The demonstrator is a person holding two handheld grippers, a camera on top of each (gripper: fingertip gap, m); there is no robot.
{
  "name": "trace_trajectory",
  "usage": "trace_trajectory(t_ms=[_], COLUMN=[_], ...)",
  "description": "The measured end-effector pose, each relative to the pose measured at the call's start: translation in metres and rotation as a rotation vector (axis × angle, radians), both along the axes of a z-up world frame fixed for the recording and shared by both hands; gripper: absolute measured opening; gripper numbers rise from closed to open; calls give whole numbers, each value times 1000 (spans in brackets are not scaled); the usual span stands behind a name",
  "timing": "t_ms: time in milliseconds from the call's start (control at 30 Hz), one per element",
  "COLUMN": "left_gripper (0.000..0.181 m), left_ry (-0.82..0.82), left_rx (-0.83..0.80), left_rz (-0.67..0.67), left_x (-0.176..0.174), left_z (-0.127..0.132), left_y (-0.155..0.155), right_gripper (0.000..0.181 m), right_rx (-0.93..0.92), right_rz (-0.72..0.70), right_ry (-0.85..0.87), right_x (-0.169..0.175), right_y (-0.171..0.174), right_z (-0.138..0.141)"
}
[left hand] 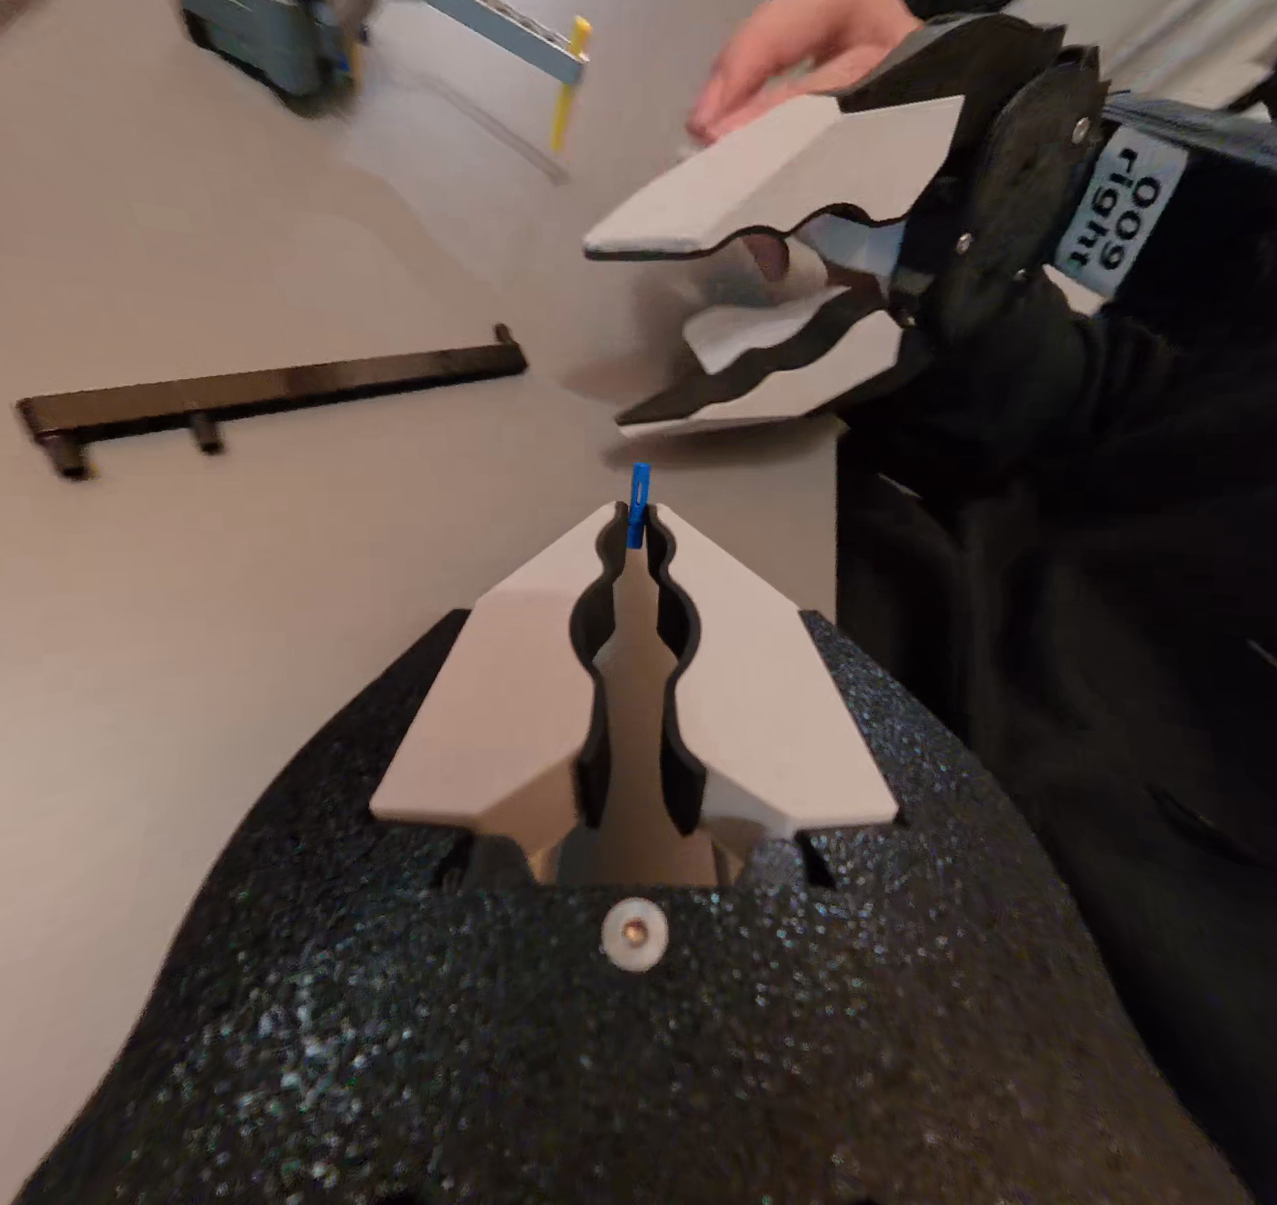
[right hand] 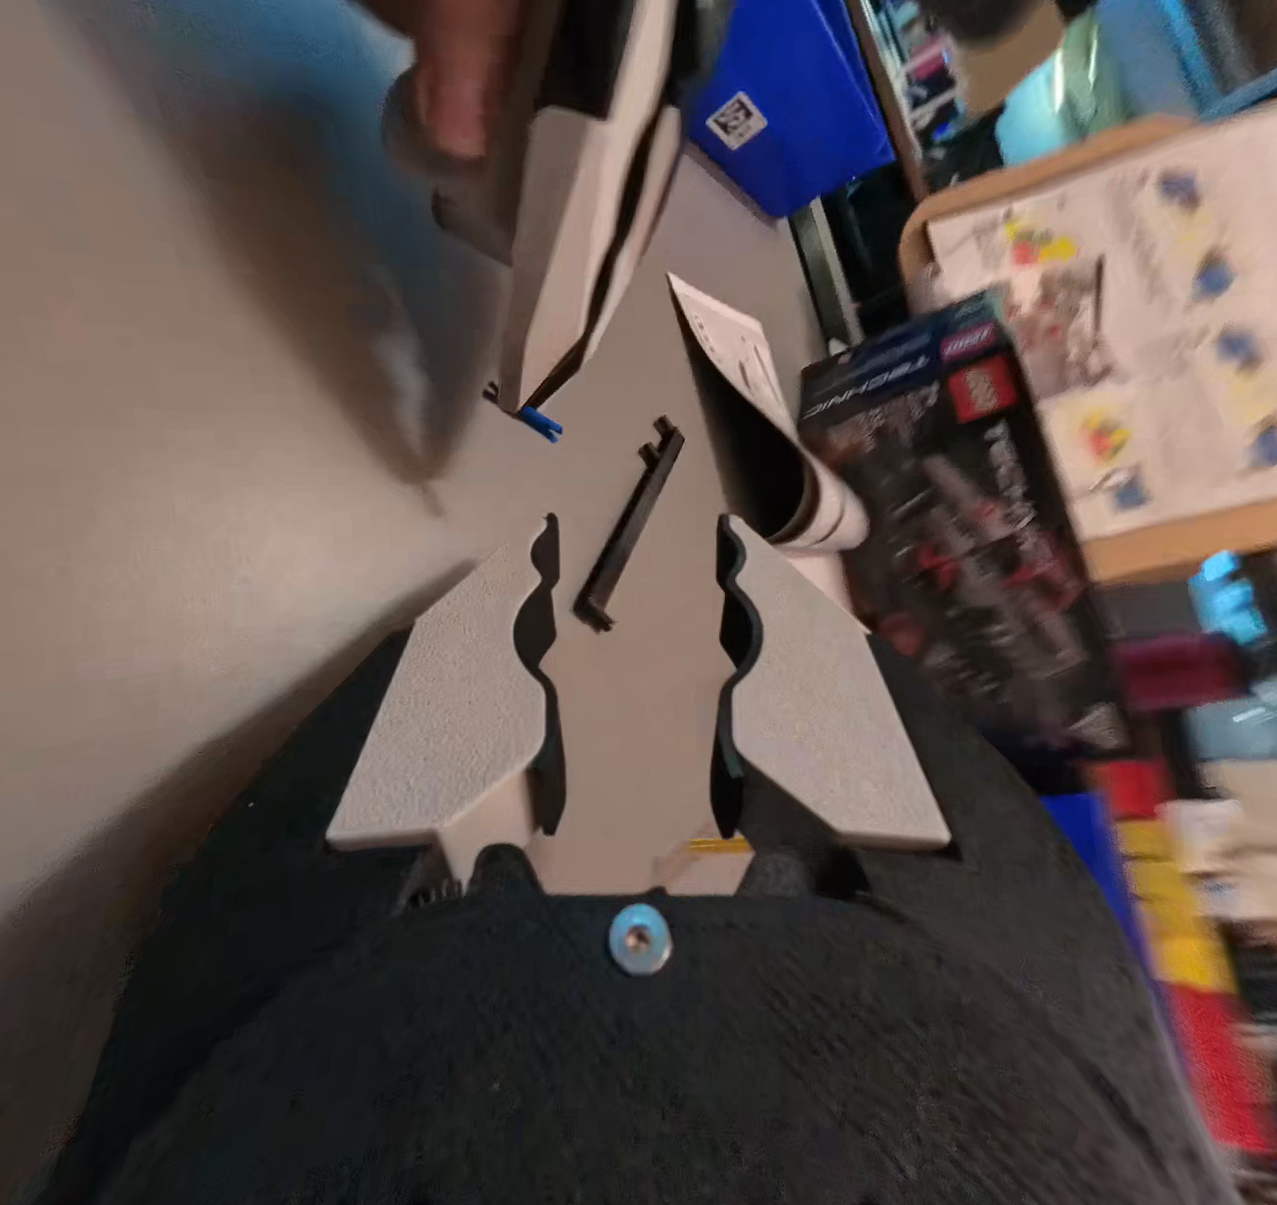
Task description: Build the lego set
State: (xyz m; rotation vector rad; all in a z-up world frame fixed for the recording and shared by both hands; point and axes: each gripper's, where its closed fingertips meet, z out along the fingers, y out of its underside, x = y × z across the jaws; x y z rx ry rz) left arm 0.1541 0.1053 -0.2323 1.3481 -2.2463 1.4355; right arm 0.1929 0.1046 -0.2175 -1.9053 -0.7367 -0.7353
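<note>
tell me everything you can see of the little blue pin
The blue pin is a tiny, bright blue plastic peg with a slit tip. It is pinched at the very tips of the left claw, its free end sticking out past them. Only the claw's black pads touch it; it hangs above the pale table, apart from the open right claw.

blue pin (left hand: 639, 505): glossy plastic | black beam (left hand: 269, 387): glossy plastic | table (left hand: 207, 239): smooth matt

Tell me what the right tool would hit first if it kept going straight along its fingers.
Probably the long black beam: it lies on the table directly ahead, framed between the open right tool fingers. Depth is unclear, so the tool might pass over it.
</note>
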Motion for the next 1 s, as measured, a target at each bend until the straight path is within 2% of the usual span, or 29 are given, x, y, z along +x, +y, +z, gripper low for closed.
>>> trace_trajectory(t_ms=[67, 133, 267, 367, 467, 500, 600, 733, 900, 1000], left_gripper=[2, 2, 2, 2, 2, 2, 2, 4, 20, 27], left_ry=[26, 57, 115, 148, 165, 169, 131, -123, -611, -779], left_rx=[5, 11, -61, -129, -130, -110, -91, 25, 276, 442], left_rz=[-56, -84, -60, -55, -72, -72, -60, -53, -25, -3], left_x=[-5, -7, -1, 1, -1, -2, 1, 9, 12, 11], left_z=[0, 0, 7, 12, 10, 7, 8, 13, 28, 27], left_y=[-3, -3, 0, -1, -4, -4, -2, -1, 2, 6], right_gripper=[33, 31, 30, 29, 20, 3, 1, 1, 1, 1], right_rx=[-59, -64, -100, -106, -104, -93, -104, -110, -170, -191], right_rz=[75, 119, 189, 213, 171, 167, 134, 80, 33, 17], right_ry=[-181, -315, -460, -521, -622, -638, -583, -436, -286, -220], right_x=[-8, -13, -23, -30, -24, -25, -23, -17, -8, -7], right_y=[1, 4, 9, 13, 18, 19, 18, 17, 13, 14], right_z=[-2, 1, -5, -10, -10, -9, -10, -9, -15, -17])
